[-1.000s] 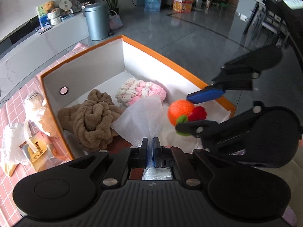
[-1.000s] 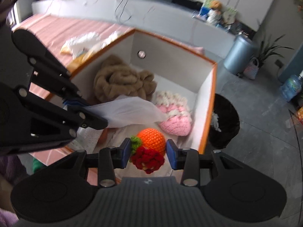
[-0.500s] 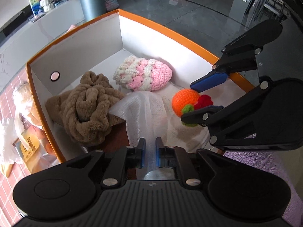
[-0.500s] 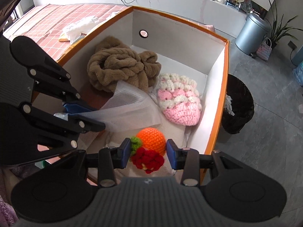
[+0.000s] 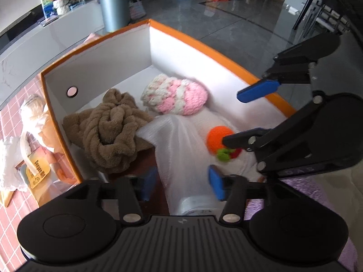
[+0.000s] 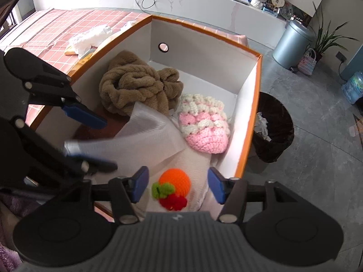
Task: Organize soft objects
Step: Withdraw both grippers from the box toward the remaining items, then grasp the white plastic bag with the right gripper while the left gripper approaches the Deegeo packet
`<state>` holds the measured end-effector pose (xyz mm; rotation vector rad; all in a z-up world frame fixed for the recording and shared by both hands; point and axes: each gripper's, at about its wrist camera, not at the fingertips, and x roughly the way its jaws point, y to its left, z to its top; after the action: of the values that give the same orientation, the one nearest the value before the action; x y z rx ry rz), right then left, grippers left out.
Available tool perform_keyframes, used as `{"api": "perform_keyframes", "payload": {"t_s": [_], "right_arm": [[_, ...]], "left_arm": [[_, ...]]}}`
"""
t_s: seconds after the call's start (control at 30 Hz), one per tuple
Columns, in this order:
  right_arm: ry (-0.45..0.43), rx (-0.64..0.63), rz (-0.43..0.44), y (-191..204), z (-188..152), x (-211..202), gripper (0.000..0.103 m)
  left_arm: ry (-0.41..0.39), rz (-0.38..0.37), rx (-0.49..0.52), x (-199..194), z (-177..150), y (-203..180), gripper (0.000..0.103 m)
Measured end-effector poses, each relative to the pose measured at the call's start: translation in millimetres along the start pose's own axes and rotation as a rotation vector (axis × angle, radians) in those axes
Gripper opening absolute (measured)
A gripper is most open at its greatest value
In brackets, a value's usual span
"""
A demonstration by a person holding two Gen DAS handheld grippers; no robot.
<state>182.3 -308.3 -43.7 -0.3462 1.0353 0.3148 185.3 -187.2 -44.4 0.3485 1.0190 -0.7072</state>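
Note:
An orange-rimmed white box (image 5: 204, 43) (image 6: 254, 104) holds a brown towel (image 5: 111, 131) (image 6: 136, 90), a pink-and-white crochet piece (image 5: 177, 95) (image 6: 204, 127), a white mesh sheet (image 5: 179, 140) (image 6: 149, 131) and an orange crochet fruit with red and green bits (image 5: 217, 138) (image 6: 174, 185). My left gripper (image 5: 181, 183) is open over the mesh sheet, which lies loose. My right gripper (image 6: 177, 185) is open; the fruit lies on a white cloth between its fingers.
A pink tiled table (image 6: 56, 27) with white paper and packets (image 5: 34, 158) lies beside the box. A black waste bin (image 6: 274, 131) stands on the grey floor right of the box. A metal bin (image 5: 113, 9) stands farther off.
Both grippers opened. The left let go of the mesh sheet, which settled into the box. The right let go of the orange fruit, which dropped onto the white cloth.

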Motion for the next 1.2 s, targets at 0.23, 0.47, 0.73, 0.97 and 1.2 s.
{"api": "perform_keyframes", "payload": {"t_s": [0.23, 0.47, 0.73, 0.97, 1.2], "right_arm": [[-0.049, 0.008, -0.030, 0.3, -1.5, -19.0, 0.066], [-0.155, 0.042, -0.077, 7.5, -4.0, -42.2, 0.073], [-0.353, 0.138, -0.102, 33.4, -5.8, -65.0, 0.080], [-0.479, 0.178, -0.088, 76.5, 1.5, -59.8, 0.084], [-0.452, 0.108, -0.058, 111.0, 29.2, -34.7, 0.088]], "left_arm": [[-0.070, -0.003, -0.024, -22.6, -0.5, 0.1, 0.076], [-0.199, -0.023, -0.079, -51.7, -7.4, 6.4, 0.076], [-0.416, 0.046, -0.212, -93.0, -33.3, 30.4, 0.076], [-0.511, 0.119, -0.308, -116.7, -66.3, 57.3, 0.076], [-0.514, 0.171, -0.358, -122.5, -94.8, 89.8, 0.076]]}}
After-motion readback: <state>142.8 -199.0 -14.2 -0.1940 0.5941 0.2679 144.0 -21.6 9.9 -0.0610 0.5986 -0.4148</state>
